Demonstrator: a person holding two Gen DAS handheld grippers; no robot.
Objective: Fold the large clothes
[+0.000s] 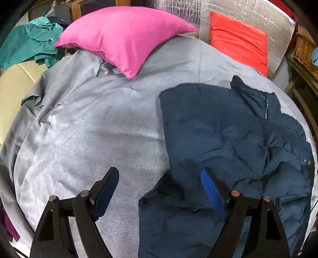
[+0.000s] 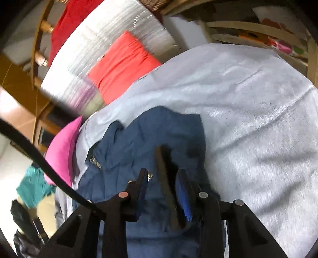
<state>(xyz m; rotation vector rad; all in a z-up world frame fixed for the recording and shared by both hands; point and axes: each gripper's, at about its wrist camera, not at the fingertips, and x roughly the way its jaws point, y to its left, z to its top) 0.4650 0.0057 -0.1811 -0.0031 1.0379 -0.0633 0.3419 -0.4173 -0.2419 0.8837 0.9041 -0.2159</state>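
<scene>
A dark navy quilted jacket (image 1: 228, 142) lies partly folded on the right side of a grey bed cover (image 1: 95, 135), zip and collar toward the far side. My left gripper (image 1: 159, 178) is open and empty, hovering above the jacket's near left edge. In the right wrist view, my right gripper (image 2: 163, 178) is shut on a dark edge of the jacket (image 2: 139, 139), which stands up between its blue pads (image 2: 183, 198). The view is blurred by motion.
A pink pillow (image 1: 123, 37) and an orange pillow (image 1: 238, 41) lie at the head of the bed against a silver foil board (image 1: 228, 12). A teal garment (image 1: 29, 43) lies at the far left. A wicker basket (image 1: 304, 51) and wooden furniture stand at the right.
</scene>
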